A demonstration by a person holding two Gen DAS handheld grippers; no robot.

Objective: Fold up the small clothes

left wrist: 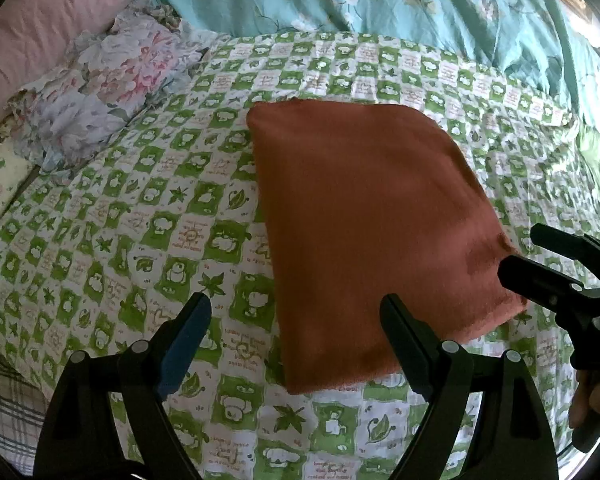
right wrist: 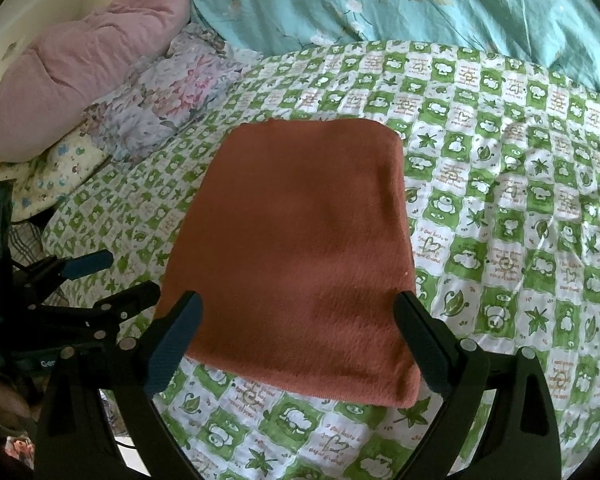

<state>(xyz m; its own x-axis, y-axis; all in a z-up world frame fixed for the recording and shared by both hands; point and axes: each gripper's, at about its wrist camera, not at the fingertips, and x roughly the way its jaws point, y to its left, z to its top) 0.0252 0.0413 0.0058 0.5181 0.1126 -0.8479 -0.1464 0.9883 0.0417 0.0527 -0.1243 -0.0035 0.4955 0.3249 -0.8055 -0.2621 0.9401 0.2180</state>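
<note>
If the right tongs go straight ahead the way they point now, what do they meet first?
Most likely the folded orange cloth: the open right tongs frame its near part. Depth is unclear.

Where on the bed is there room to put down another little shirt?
The green checked sheet lies bare to the right of the folded orange cloth, up to the teal duvet. Another bare strip runs left of the cloth, below the floral pillow. The far left corner is crowded with pillows.
</note>
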